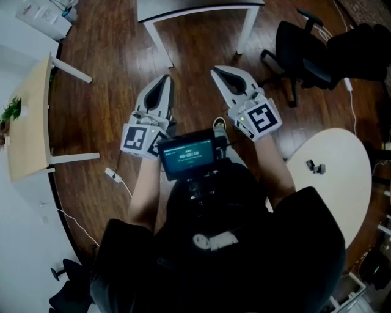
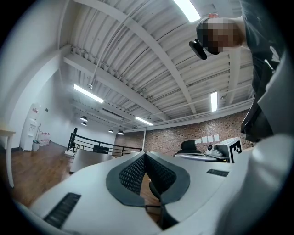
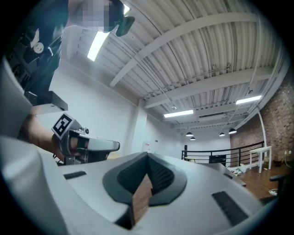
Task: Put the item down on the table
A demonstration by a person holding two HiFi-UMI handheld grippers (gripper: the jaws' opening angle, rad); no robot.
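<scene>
In the head view both grippers are held out level over the wooden floor, side by side. My left gripper is shut, and its dark pads meet with nothing between them. My right gripper is shut too, its jaws closed on nothing. The right gripper's marker cube shows in the left gripper view, and the left gripper's marker cube shows in the right gripper view. No item is held in either gripper. A black device with a lit screen sits at the person's chest.
A white table stands ahead. A round white table at the right carries small dark parts. A wooden table with a small plant is at the left. A black office chair stands at the far right. A cable lies on the floor.
</scene>
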